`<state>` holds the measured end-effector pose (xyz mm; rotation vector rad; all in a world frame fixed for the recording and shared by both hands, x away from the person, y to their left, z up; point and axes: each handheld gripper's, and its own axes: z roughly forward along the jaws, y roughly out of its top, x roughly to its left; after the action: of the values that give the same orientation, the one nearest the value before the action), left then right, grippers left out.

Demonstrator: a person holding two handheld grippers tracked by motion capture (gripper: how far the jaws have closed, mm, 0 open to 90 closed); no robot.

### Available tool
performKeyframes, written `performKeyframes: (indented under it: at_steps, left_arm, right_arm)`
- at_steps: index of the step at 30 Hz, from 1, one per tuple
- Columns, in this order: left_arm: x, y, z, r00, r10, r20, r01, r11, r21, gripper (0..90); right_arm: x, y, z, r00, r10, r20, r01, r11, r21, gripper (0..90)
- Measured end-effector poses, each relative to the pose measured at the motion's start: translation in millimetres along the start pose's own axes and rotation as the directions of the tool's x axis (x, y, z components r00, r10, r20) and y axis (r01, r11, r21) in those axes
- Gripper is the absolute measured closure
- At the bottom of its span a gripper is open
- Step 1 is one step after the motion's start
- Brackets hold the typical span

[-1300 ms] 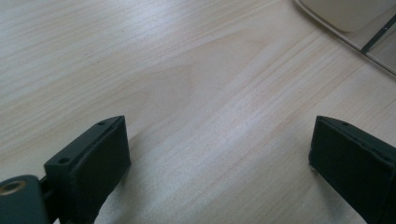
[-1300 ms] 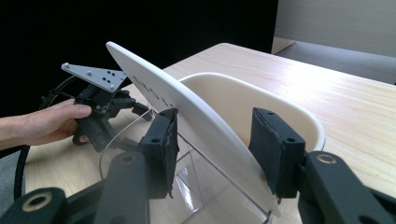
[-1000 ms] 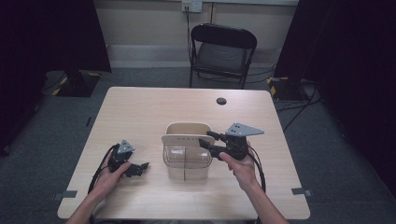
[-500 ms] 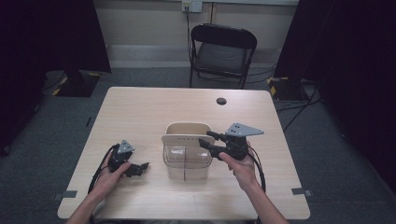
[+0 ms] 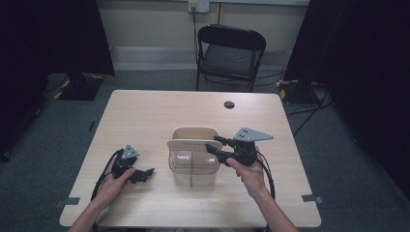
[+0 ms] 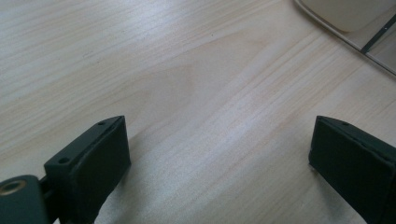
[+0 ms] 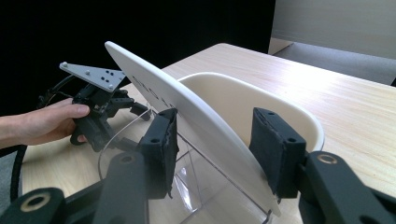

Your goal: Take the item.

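Note:
A clear plastic container point(image 5: 192, 166) with a cream rim point(image 5: 193, 131) stands at the middle of the table. A cream flat lid point(image 5: 194, 144) leans tilted across its opening. My right gripper point(image 5: 213, 146) reaches in from the right and is shut on that lid point(image 7: 154, 88), one pad on each face point(image 7: 217, 150). My left gripper point(image 5: 143, 174) rests on the table left of the container, in a hand, and is open. In the left gripper view its jaws point(image 6: 219, 154) stand wide apart over bare wood. The right gripper view shows the left gripper point(image 7: 100, 112) beyond the lid.
The light wooden table point(image 5: 145, 116) has a small black round disc point(image 5: 229, 104) near its far edge. A black folding chair point(image 5: 231, 50) stands behind the table. Cables trail from both grippers toward the near edge.

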<state>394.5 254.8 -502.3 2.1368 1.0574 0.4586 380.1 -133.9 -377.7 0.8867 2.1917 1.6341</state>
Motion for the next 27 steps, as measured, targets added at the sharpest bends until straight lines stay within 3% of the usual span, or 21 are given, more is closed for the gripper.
performKeyframes:
  at_steps: [27]
  left_arm:
    - [0.0, 0.0, 0.0, 1.0, 0.0, 0.0, 0.0, 1.0, 0.0, 4.6]
  right_arm:
    - [0.3, 0.4, 2.1, 1.0, 0.003, 0.0, -0.003, 1.0, 0.0, 50.3]
